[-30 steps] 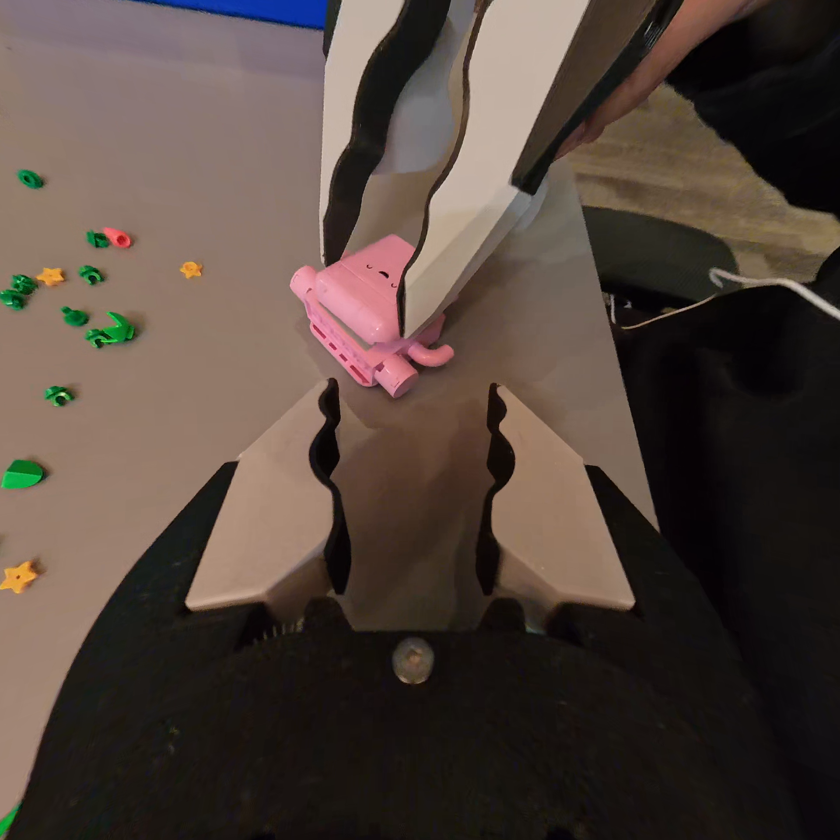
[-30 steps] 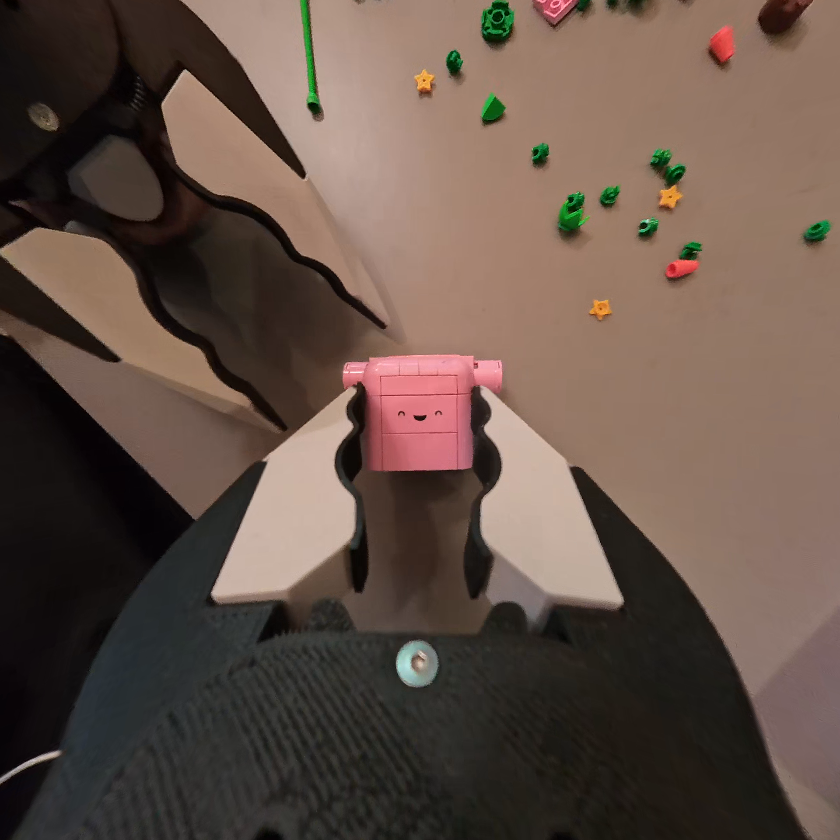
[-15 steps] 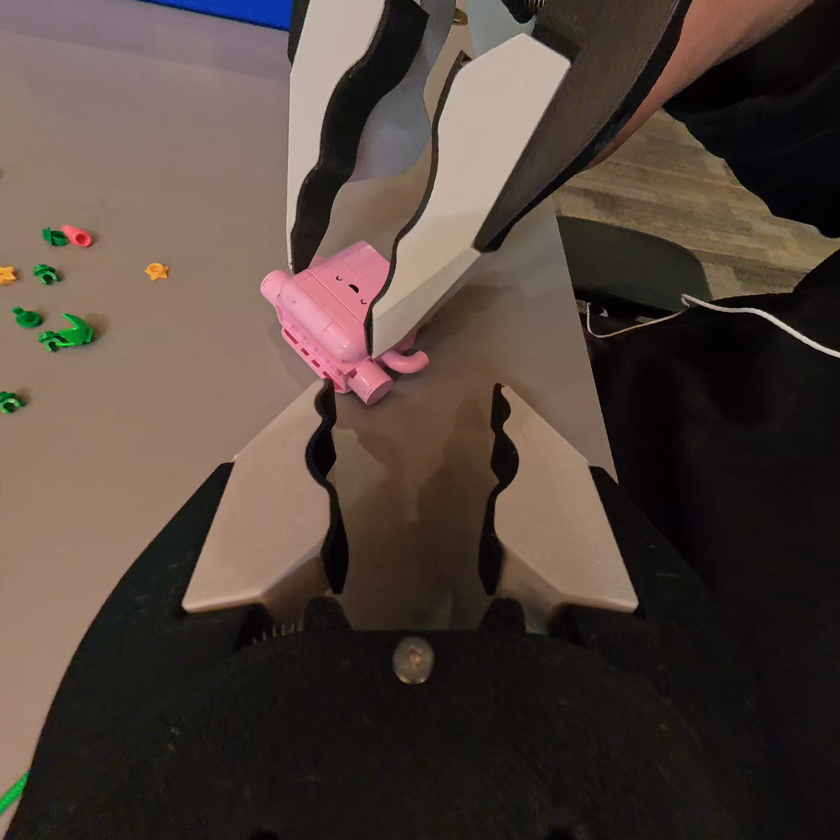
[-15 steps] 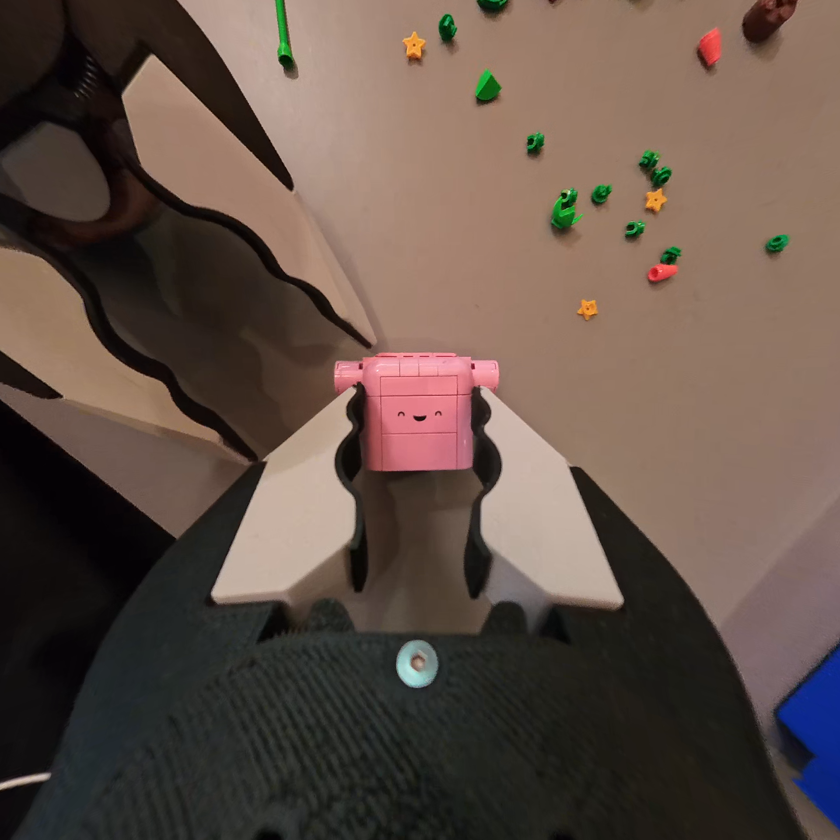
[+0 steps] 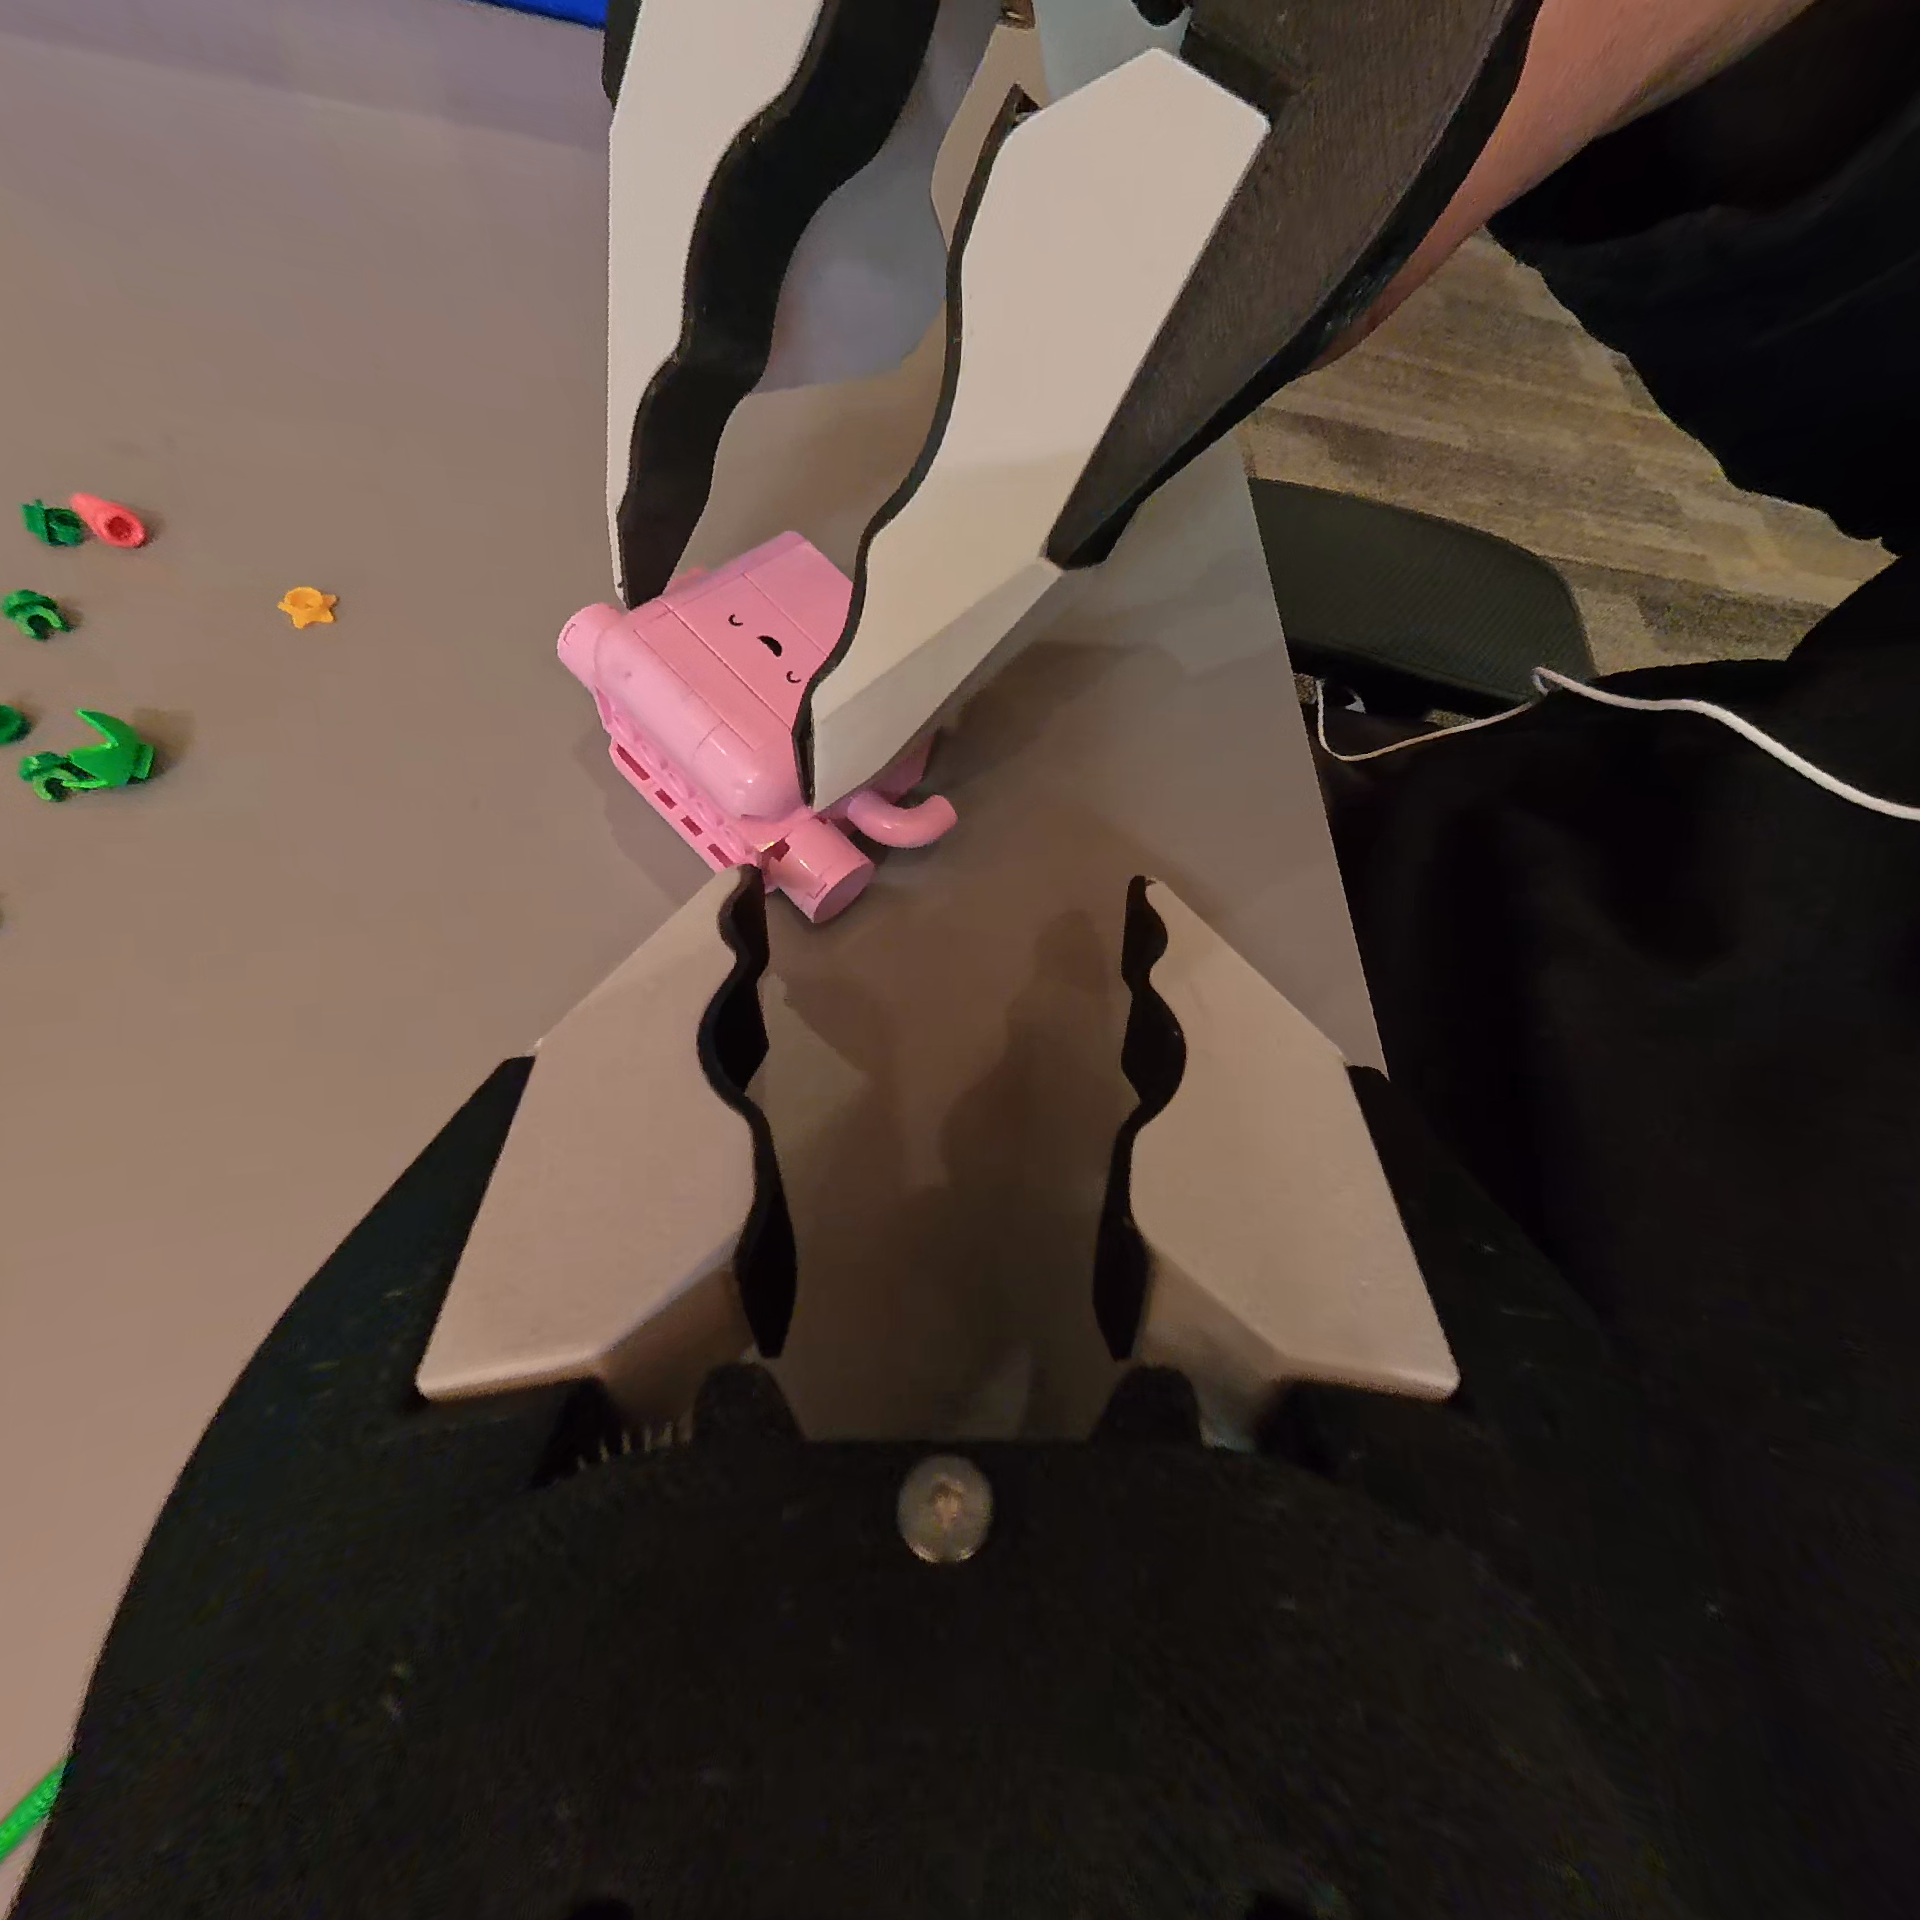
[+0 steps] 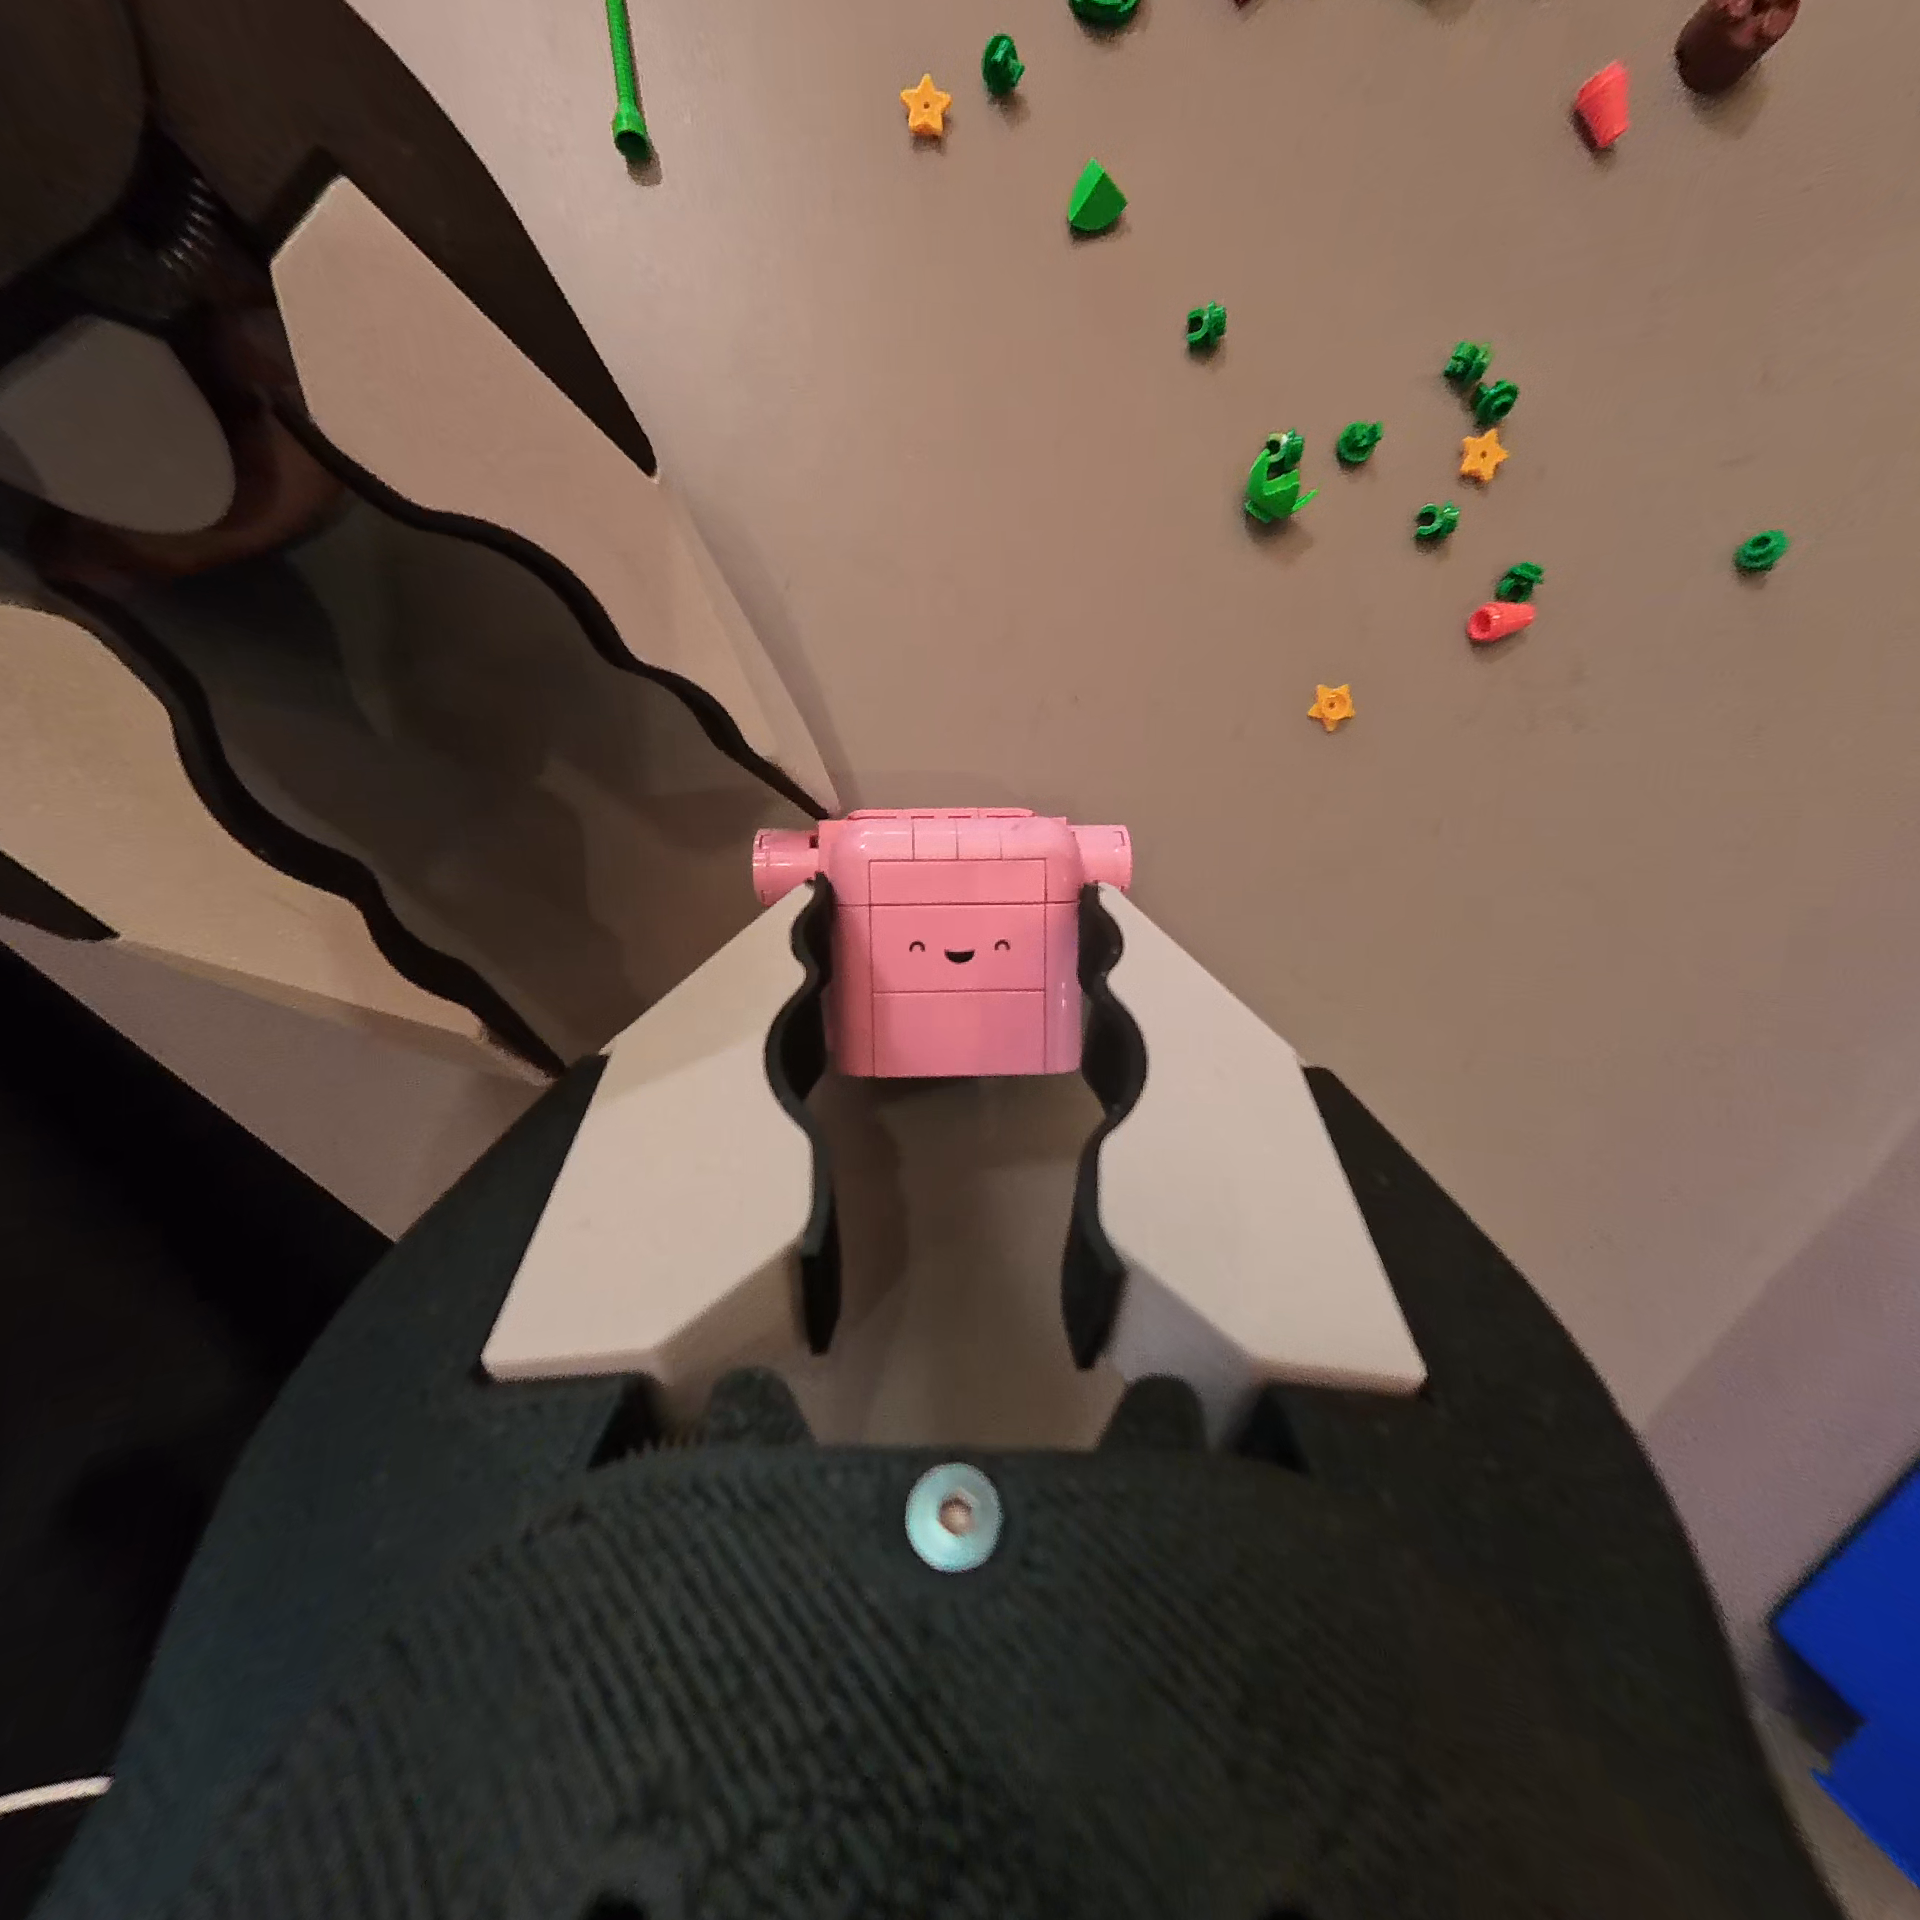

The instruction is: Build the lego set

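Note:
A pink lego block figure (image 6: 951,951) with a small printed face, side pegs and a curled tail sits between my right gripper's (image 6: 948,904) fingers, which are shut on its two sides. In the left wrist view the same figure (image 5: 727,707) rests tilted on the grey table, gripped from above by the right gripper. My left gripper (image 5: 940,894) is open and empty. Its left fingertip lies right by the figure's lower peg; contact is unclear. The left gripper also shows at the left of the right wrist view (image 6: 665,883), its tip next to the figure.
Several small loose pieces lie on the grey table (image 6: 1039,520): green bits (image 6: 1278,478), orange stars (image 6: 1331,707), a red cone (image 6: 1499,621), a green rod (image 6: 623,94). A blue object (image 6: 1860,1642) sits at the right. The table edge and a dark chair (image 5: 1434,592) are right of the figure.
The right gripper has carried the pink figure a little toward my left gripper, whose tip now lies beside the figure's peg. Both grippers keep their states.

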The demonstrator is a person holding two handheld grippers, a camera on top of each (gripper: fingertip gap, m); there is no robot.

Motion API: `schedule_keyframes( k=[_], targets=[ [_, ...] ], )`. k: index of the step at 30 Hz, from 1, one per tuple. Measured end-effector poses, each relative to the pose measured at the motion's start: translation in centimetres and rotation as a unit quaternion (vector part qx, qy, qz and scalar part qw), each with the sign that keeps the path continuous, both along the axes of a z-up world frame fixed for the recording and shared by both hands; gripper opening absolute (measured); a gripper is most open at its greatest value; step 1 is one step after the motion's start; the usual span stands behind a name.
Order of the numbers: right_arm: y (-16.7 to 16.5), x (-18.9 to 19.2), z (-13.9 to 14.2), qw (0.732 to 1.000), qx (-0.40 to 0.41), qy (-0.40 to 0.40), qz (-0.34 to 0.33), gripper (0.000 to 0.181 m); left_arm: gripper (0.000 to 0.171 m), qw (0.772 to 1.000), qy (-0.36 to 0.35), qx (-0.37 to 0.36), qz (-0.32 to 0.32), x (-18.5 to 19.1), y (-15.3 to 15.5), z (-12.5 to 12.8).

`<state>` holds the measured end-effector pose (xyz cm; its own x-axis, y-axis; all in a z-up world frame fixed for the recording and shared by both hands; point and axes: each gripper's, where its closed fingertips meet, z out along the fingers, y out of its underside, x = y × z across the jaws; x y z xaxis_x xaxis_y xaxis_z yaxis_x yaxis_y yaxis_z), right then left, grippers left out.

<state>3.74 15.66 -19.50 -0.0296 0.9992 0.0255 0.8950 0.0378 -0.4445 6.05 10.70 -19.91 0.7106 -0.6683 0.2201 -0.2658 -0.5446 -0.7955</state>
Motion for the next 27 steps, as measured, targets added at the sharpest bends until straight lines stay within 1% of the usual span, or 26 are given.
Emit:
schedule_keyframes(
  k=[7,16,27],
  targets=[
    [-0.08,-0.01,-0.1,1.0,0.01,-0.014,0.001,0.046,0.066,1.0,-0.003,-0.002,-0.001,0.01,0.01,0.0],
    [-0.21,-0.13,-0.14,1.0,0.007,-0.009,-0.002,0.046,0.067,1.0,0.001,-0.001,-0.001,0.04,0.0,-0.05],
    [-0.22,-0.21,-0.34,1.0,0.0,-0.003,0.012,0.047,0.067,1.0,-0.001,-0.003,-0.002,0.05,0.01,-0.06]
  ],
)
